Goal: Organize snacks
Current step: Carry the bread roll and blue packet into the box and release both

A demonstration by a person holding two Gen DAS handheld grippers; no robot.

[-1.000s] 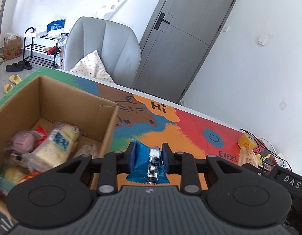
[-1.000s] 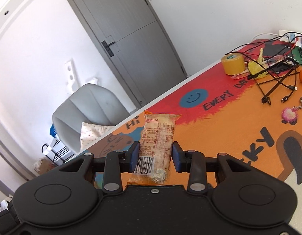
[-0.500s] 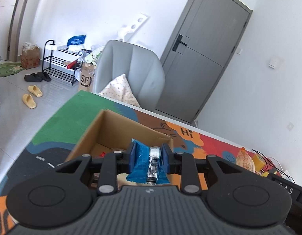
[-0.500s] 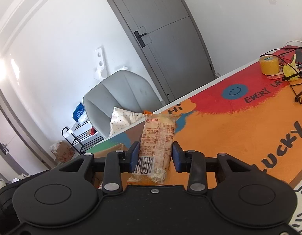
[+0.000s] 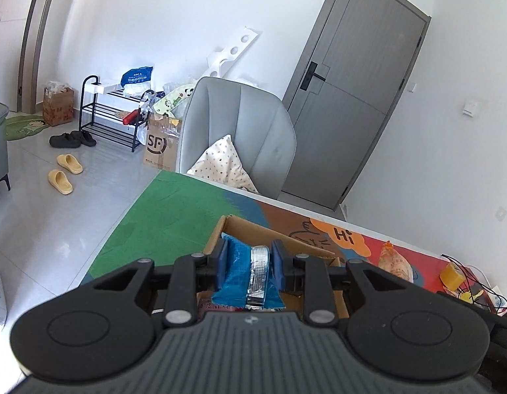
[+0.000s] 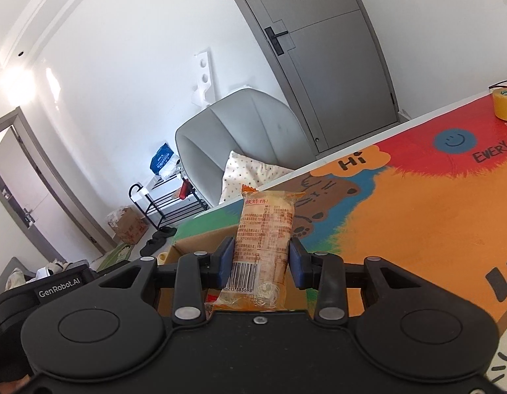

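My left gripper is shut on a blue snack packet with a silver seam, held over the open cardboard box on the colourful table mat. My right gripper is shut on an orange wrapped pastry with a barcode, standing upright between the pads. The same cardboard box lies just beyond and below the right gripper, mostly hidden by it. In the left wrist view the orange pastry shows at the right, over the red part of the mat.
A grey armchair with a dotted pillow stands behind the table's far edge, with a grey door behind it. A yellow tape roll and cables sit at the table's right end. A shoe rack, bags and slippers are on the floor at left.
Both grippers have swung left across the table with their snacks still held. The box has shifted from the left of the left wrist view to right under that gripper.
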